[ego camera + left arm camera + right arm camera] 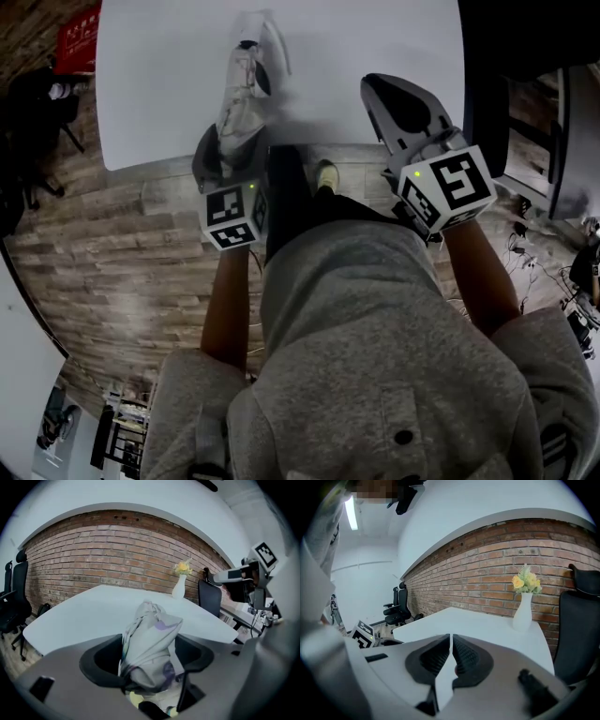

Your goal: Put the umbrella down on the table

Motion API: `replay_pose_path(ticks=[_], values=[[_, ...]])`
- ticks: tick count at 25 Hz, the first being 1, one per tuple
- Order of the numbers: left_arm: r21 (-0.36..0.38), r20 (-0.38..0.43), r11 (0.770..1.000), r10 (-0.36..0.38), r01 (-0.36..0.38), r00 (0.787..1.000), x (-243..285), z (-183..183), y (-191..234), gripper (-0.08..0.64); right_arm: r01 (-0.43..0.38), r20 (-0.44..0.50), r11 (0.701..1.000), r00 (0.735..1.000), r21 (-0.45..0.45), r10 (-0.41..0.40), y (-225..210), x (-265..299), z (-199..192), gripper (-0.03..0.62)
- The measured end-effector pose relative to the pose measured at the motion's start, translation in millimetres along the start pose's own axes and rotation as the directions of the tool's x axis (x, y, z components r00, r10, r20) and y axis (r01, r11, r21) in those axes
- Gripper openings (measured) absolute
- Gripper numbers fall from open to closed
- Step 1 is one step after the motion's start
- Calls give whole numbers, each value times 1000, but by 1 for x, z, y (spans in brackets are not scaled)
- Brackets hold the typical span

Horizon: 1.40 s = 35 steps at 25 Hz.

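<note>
1. At the near edge of the white table (pixel 159 84), left of the person's body, the left gripper (pixel 234 152) has its jaws spread wide. The near end of the umbrella (pixel 242 94) sits in the gap between them.
2. In the left gripper view the bundle leans against the left jaw, and open space shows beside the right jaw, so I judge the pads are not squeezing it.
3. The umbrella's long axis runs from those jaws straight away toward the far side of the table, bending slightly right at its far tip. It seems to lie along the tabletop rather than hang.
4. The right gripper (pixel 386 98) hovers over the near edge further right, well apart from the umbrella. Its ribbed jaws are pressed together with nothing between them. The left hand is clearly the nearer one.
5. The coming move probably calls for drawing the left gripper back toward the person along that axis, so the jaws clear the near end without dragging it.
6. The umbrella is folded into a crumpled, pale grey bundle with faint purple marks, and it looks soft and loosely gathered.
</note>
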<state>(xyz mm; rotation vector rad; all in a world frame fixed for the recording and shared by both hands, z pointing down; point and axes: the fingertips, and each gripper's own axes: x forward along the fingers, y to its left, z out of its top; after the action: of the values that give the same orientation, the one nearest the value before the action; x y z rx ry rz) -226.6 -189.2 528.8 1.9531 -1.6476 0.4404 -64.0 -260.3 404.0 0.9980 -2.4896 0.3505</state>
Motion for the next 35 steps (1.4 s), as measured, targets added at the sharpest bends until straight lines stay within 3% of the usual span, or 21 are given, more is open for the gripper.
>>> replay_pose_path(ticks=[9,14,24,30,35], values=[[6,33,999,40,-40,999,-33,17,-18,336,27,86,1000,996,-3,-26,-14,-44,15,37],[18,119,996,82,-84,989,-73,46,-42,336,43,131,999,990,0,-42,-18,-83,18,37],[137,273,980,101,-143,957,-138,95,-126,333,55,232,998,971,13,-56,-21,-171,8,37],[181,343,973,70,-140,937,-170,115,-174,265,46,266,998,962,45,-56,-21,-205,-3,37],[187,393,972,58,-142,918,-197,135,-189,184,44,303,997,951,56,-59,-16,-221,1,37]])
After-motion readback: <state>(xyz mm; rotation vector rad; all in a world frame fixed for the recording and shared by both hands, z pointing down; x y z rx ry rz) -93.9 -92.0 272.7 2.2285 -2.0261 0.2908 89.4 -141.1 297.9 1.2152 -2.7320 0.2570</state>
